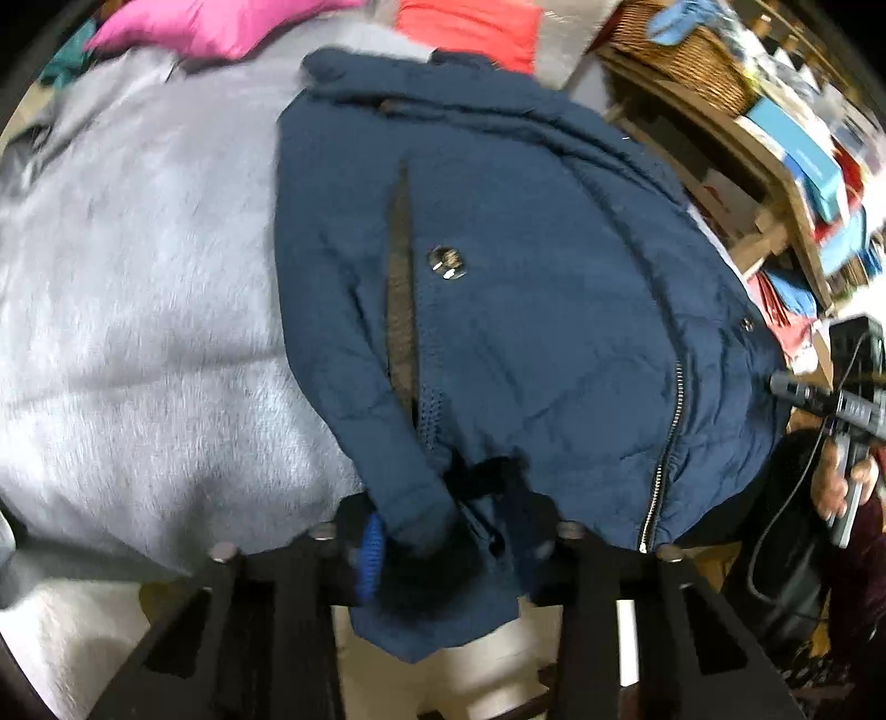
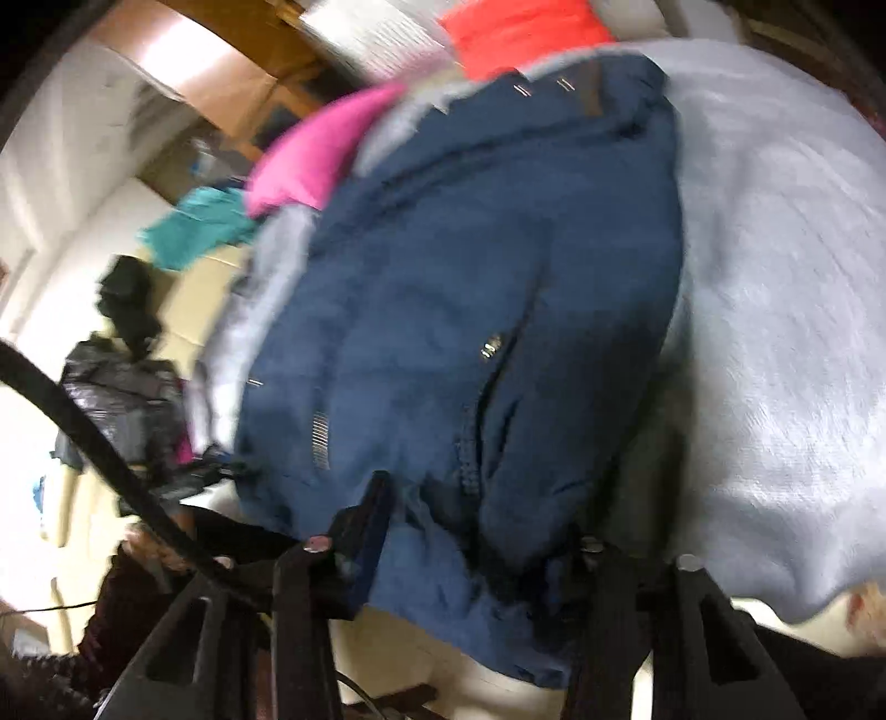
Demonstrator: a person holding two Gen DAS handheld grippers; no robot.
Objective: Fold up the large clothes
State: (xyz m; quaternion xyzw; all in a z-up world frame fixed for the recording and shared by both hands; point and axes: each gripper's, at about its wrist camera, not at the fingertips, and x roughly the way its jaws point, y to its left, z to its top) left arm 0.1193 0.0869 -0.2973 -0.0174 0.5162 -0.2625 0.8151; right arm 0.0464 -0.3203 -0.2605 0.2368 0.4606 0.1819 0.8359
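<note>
Folding looks partly done, by our reading: the navy jacket (image 1: 526,288) lies as a narrowed bundle on the grey blanket (image 1: 138,310), collar at the far end, hem hanging off the near edge toward us. We have the left gripper (image 1: 448,545) clamped on the near hem at its left corner, and the right gripper (image 2: 470,548) pinching bunched fabric at the hem as well, fingers (image 2: 365,531) nearly together around cloth. What remains, we judge, is carrying the hem up toward the collar, then flattening. Pink (image 1: 216,25) and red (image 1: 470,27) garments wait at the far side.
</note>
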